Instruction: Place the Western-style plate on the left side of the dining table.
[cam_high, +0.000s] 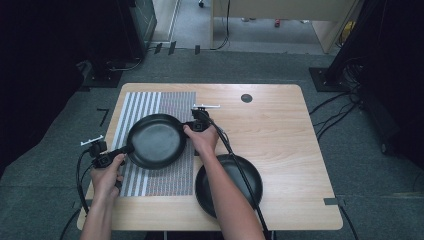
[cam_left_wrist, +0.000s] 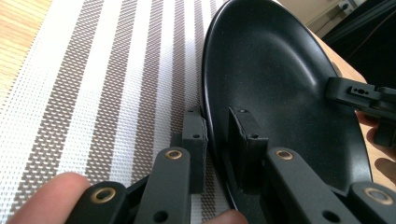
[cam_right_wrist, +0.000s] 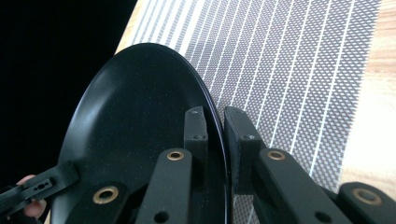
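Round black shallow plate (cam_high: 156, 141) over striped woven mat (cam_high: 134, 107); left gripper (cam_left_wrist: 217, 133) clamps rim at 8 o'clock, right gripper (cam_right_wrist: 215, 133) at 3 o'clock; plate seemingly lifted.

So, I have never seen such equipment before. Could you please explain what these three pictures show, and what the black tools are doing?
A person sits at a wooden table and holds a hand tool with two black jaws in each hand. The high view looks down from above. The other two pictures come from small cameras riding on each tool. The left gripper and the right gripper both pinch the rim of one black plate, on opposite sides, over a striped placemat. A second black plate lies on the table near the person, partly under the right forearm.
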